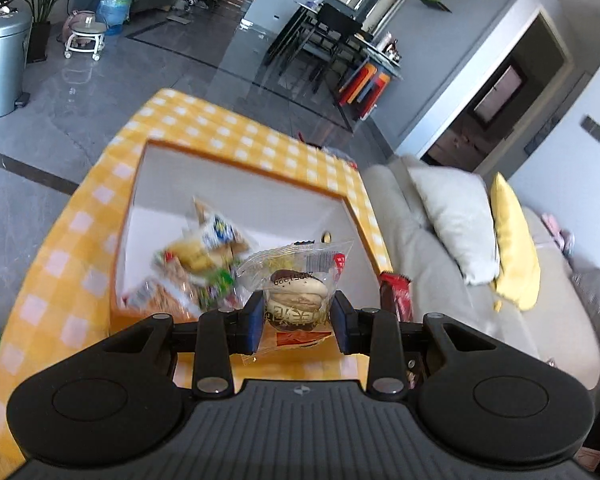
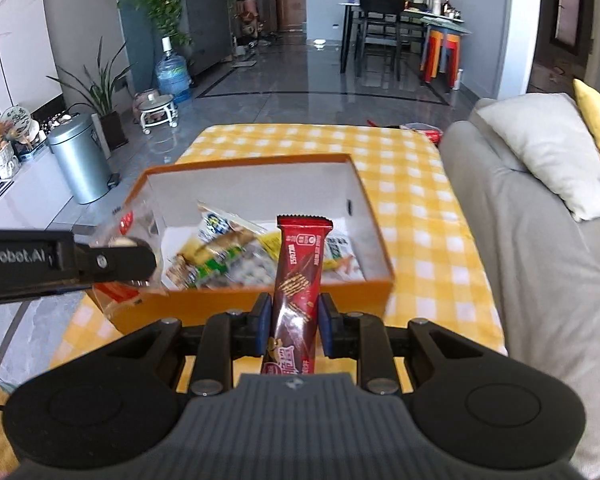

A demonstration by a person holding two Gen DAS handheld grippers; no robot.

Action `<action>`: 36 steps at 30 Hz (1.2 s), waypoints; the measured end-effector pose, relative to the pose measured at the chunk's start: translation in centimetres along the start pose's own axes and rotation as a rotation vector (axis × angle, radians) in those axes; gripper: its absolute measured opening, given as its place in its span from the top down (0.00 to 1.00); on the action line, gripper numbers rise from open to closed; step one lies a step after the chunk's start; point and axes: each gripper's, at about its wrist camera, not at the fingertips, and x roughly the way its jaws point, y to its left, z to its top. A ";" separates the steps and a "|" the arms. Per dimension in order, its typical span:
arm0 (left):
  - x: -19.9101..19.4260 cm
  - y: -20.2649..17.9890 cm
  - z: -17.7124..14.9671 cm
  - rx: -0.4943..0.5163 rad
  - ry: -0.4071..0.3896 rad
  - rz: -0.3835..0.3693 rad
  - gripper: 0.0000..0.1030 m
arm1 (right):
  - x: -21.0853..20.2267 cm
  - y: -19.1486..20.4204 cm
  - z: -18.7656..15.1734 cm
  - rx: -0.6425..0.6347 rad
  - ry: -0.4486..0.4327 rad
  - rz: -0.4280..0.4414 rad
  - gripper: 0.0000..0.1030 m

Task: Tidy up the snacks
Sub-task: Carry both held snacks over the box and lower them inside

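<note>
- Snacks lie heaped in the open box (image 2: 260,292) on the checked tablecloth (image 2: 420,184); this box is the landmark for everything below.
- Left gripper (image 1: 299,312) is clenched on a clear cake packet (image 1: 296,280), which sits between the blue pads with its top fanning out forward. From the left wrist view the packet hangs over the box's near wall, just inside the opening.
- Right gripper (image 2: 295,320) is clenched on a red wafer bar (image 2: 298,276). The bar's long axis runs straight ahead along the fingers, its far end pointing over the box's near wall toward the pile (image 2: 228,256).
- In the right wrist view the left gripper (image 2: 112,258) reaches in from the left over the box's near left corner, so it looks the nearer of the two to a drop; the right one stands just short of the near wall.
- Pile inside the box is blurred in the left wrist view, so I would only guess it is several wrapped packets, green, yellow and white.
- Judgement: both items only need letting go over the opening. The bar, being long, should go further forward first, or its tail may catch the near wall and tip out onto the cloth.
- Sofa (image 2: 520,240) with pillows lies to the right of the box.
</note>
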 end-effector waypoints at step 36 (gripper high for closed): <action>15.3 4.7 6.7 0.132 0.371 0.204 0.63 | 20.9 1.2 9.7 -0.144 0.336 -0.036 0.79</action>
